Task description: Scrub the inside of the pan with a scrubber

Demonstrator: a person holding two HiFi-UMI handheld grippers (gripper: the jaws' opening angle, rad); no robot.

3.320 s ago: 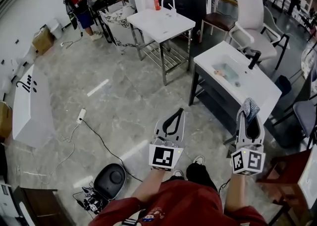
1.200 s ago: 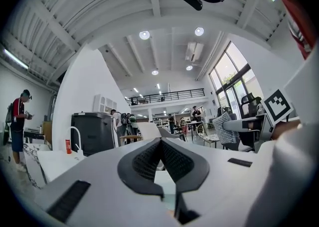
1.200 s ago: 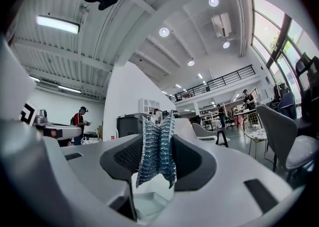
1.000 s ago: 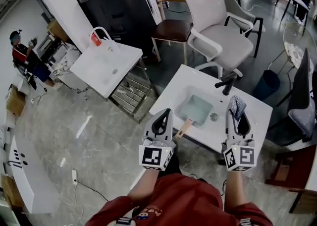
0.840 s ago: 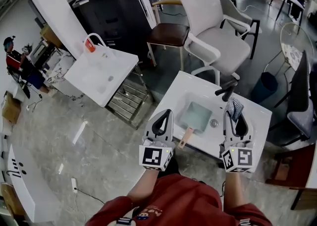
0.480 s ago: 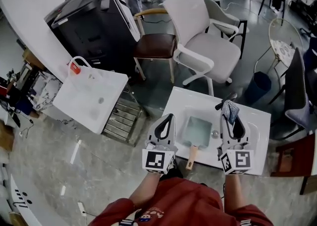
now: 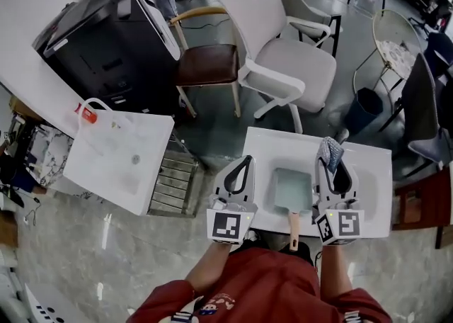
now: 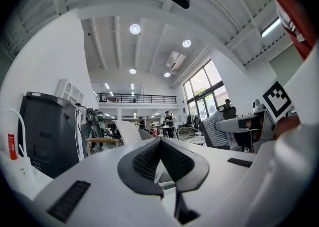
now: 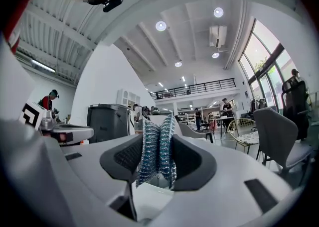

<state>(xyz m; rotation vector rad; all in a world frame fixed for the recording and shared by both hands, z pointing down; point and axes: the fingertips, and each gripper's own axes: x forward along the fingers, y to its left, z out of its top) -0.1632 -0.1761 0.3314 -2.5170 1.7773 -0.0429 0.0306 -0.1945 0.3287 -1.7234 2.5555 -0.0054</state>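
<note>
The square pan (image 7: 291,188), pale green inside, lies on the white worktop (image 7: 368,187) directly before the person, with its wooden handle (image 7: 294,224) pointing back over the near edge. Just right of the pan, the right gripper (image 7: 330,161) is held above the worktop, its jaws clamped on a blue-grey mesh scrubber (image 7: 329,150). The right gripper view shows the scrubber pinched upright between the two pads. Just left of the pan, the left gripper (image 7: 243,166) is held at a like height, and the left gripper view shows its jaws pressed together on nothing. Beyond the pan and to its right stands a dark faucet (image 7: 342,134). Step in hand, by judgement: the approach, since the scrubber is held but is apart from the pan and no scrubbing has begun. The next move would call for lowering the right gripper leftward until the scrubber meets the pan's floor. The left gripper would probably need to open and steady the handle so that the pan does not slide.
</note>
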